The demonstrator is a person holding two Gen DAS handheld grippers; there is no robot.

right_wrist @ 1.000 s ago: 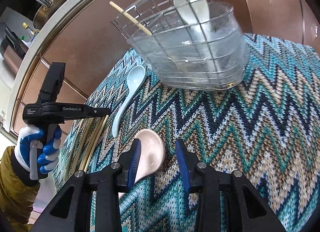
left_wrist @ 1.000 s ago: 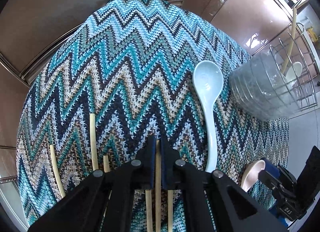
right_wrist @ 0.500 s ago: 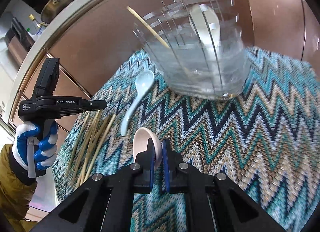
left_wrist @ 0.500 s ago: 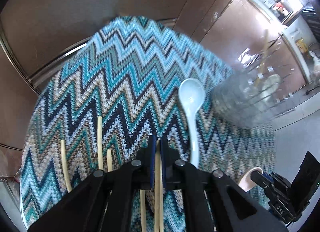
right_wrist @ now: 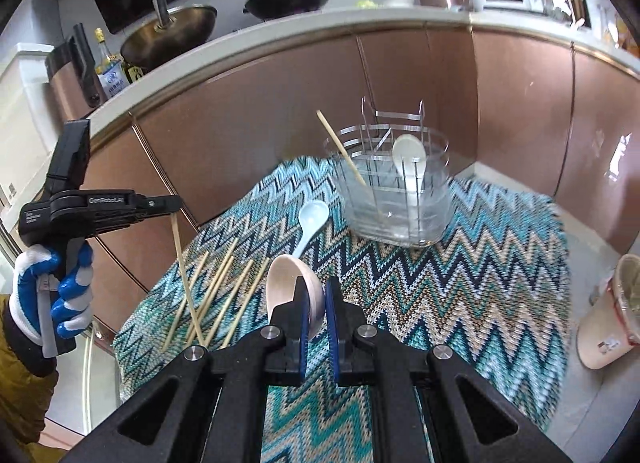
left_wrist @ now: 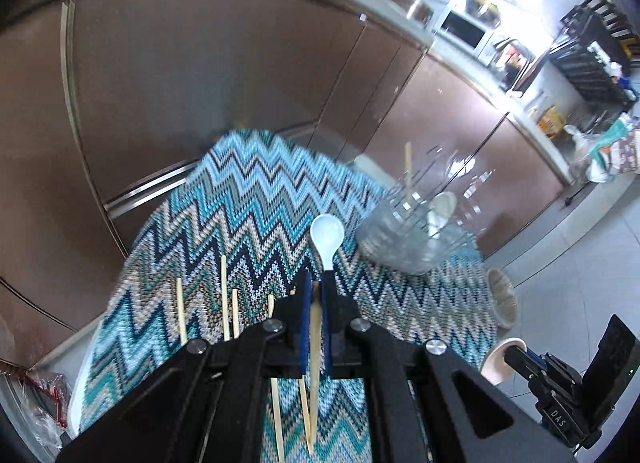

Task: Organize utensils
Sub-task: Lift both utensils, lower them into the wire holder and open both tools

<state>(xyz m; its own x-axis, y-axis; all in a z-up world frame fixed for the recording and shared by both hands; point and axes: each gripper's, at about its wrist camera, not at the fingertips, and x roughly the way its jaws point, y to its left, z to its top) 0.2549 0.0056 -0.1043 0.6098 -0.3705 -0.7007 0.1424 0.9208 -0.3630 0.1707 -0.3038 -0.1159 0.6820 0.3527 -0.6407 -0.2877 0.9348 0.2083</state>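
Kitchen cabinets back a small table under a zigzag cloth [right_wrist: 460,283], with a clear utensil holder [right_wrist: 394,199] at its far side, already holding a spoon and a chopstick. Near left lie loose chopsticks [right_wrist: 232,295]; a pale blue spoon [right_wrist: 310,219] lies mid-cloth. The right gripper [right_wrist: 316,313] is clamped on a cream spoon [right_wrist: 286,283]; the left gripper [left_wrist: 316,323] is pinched on one chopstick [left_wrist: 315,347], both lifted clear. The thin chopstick could pivot or slip between the pads, and the glossy spoon could slide. Motion blur smears the holder in the left view; the spoon's handle is hidden.
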